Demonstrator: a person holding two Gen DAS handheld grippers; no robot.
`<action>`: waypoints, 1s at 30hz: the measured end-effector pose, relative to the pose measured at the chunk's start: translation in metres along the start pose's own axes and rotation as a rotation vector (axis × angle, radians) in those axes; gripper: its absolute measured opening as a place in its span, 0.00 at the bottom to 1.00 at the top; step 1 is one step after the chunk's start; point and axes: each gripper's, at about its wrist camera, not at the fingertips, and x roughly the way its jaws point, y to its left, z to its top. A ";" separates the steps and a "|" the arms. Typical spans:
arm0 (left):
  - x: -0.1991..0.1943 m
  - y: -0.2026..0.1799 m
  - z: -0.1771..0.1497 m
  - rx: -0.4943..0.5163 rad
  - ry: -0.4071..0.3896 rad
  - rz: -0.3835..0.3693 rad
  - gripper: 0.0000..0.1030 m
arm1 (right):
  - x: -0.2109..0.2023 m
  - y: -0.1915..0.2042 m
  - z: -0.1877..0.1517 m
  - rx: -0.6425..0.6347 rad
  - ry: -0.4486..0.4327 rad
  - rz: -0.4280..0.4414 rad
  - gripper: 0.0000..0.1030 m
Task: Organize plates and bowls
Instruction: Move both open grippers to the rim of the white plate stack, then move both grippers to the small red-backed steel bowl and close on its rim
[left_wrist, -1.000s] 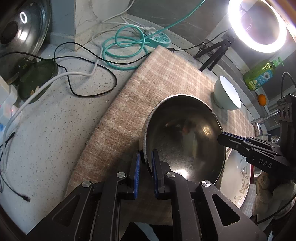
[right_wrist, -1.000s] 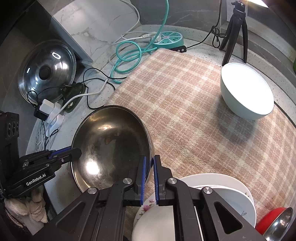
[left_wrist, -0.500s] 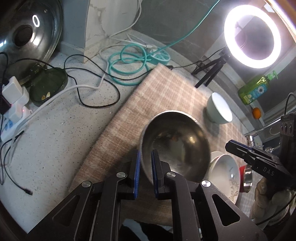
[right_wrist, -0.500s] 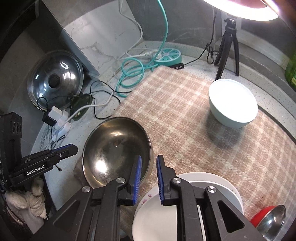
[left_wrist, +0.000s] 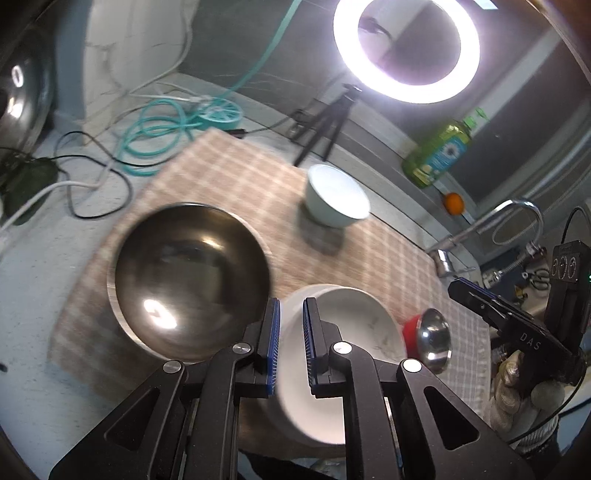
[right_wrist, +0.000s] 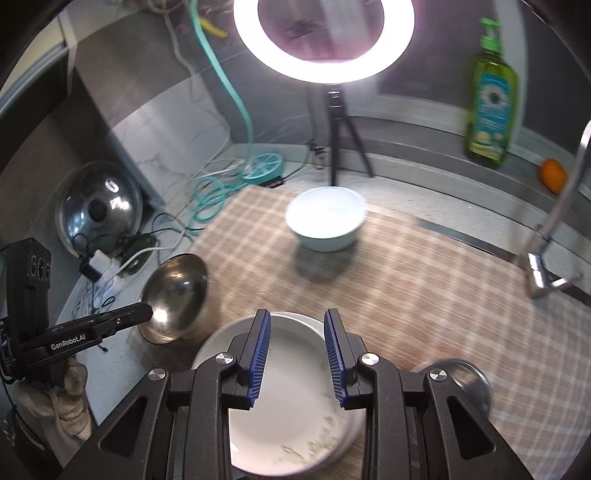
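Steel bowl (left_wrist: 188, 280) sits free on checked cloth (right_wrist: 424, 280); your "GenRobot.AI" left claw (left_wrist: 291, 345) slightly parted, "DAS" right claw (right_wrist: 297, 356) wide, both empty.

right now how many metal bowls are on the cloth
2: a large steel bowl at the cloth's left edge, and a small steel bowl beside the red item right of the white plates. Others may be hidden.

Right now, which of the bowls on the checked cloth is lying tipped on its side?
The small red-backed steel bowl, beside the white plates. The big steel bowl and pale white bowl sit upright.
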 end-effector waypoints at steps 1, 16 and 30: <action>0.004 -0.008 -0.002 0.007 0.008 -0.014 0.11 | -0.004 -0.009 -0.003 0.016 -0.003 -0.006 0.26; 0.092 -0.136 -0.045 0.174 0.175 -0.119 0.11 | -0.028 -0.141 -0.065 0.234 0.016 -0.139 0.26; 0.148 -0.171 -0.057 0.240 0.269 -0.048 0.11 | -0.004 -0.186 -0.089 0.324 0.095 -0.076 0.26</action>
